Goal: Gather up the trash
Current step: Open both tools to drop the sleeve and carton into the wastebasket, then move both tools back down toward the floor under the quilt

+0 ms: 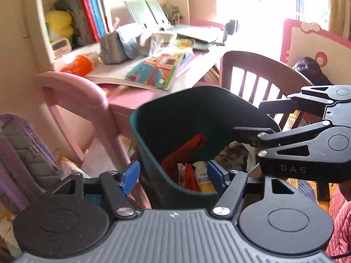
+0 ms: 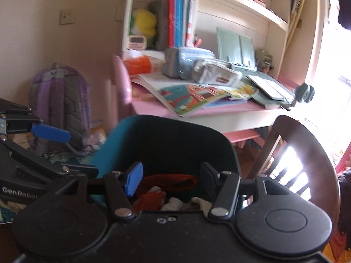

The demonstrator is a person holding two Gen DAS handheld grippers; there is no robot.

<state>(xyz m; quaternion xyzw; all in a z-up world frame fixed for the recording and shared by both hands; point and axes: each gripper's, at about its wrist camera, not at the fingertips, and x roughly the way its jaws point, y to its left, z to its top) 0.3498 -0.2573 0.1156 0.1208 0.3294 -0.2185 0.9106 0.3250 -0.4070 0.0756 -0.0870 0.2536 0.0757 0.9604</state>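
Both grippers sit right over the dark teal plastic trash bin (image 1: pixel 197 118). Left gripper (image 1: pixel 173 177): blue-padded fingers spread, straddling the bin's near wall, no clear clamp on it. Right gripper (image 2: pixel 171 179): fingers apart, nothing between them, poised above the bin mouth.

Progress, my read: partway. Bin already holds a red crumpled wrapper (image 1: pixel 184 153), a small white-and-yellow bottle (image 1: pixel 203 176) and a floral-printed crumpled paper or cloth (image 1: pixel 232 155). Still out: pink desk (image 2: pixel 219 107) piled with picture books, a grey pouch and an orange packet (image 2: pixel 138 65); can't tell which of those count as trash. More scraps look to lie on the floor by the purple-and-grey backpack (image 2: pixel 61 100).

Hard to see:
- bin's base and the floor beneath it are cut off
- floor litter by the backpack is blurred
- window side is blown out
- dark wooden slatted chair (image 2: pixel 302 153) blocks what's behind it.
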